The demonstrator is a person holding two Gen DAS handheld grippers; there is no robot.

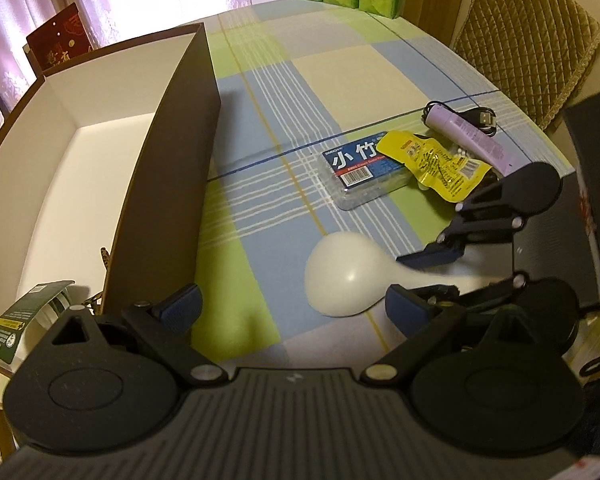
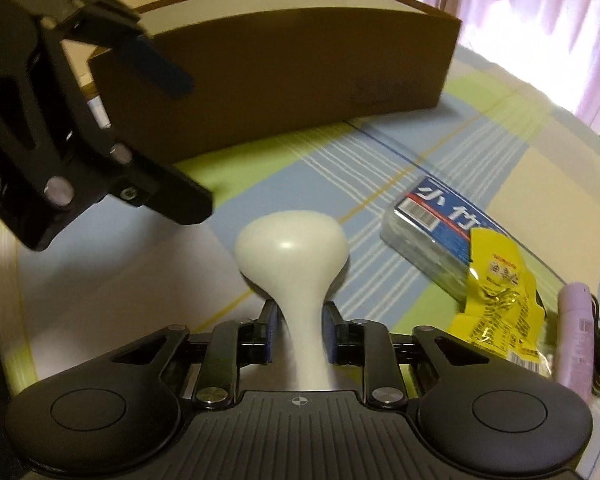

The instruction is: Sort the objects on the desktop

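Observation:
A white plastic spoon (image 2: 292,248) lies low over the checked tablecloth, bowl pointing at the box. My right gripper (image 2: 300,332) is shut on its handle; from the left wrist view the right gripper (image 1: 416,276) comes in from the right around the blurred handle of the spoon (image 1: 344,276). I cannot tell whether the spoon touches the cloth. My left gripper (image 1: 294,308) is open and holds nothing, just right of the box wall. The left gripper (image 2: 196,146) hangs at upper left in the right wrist view. The brown cardboard box (image 1: 172,160) (image 2: 280,80) has a white inside.
Right of the spoon lie a clear case with a blue label (image 1: 360,172) (image 2: 428,224), a yellow packet (image 1: 432,160) (image 2: 496,300), a lilac tube (image 1: 468,136) (image 2: 576,340) and a black USB cable (image 1: 480,118). A green packaged item (image 1: 28,312) sits in the box. A quilted chair (image 1: 520,40) stands beyond the table.

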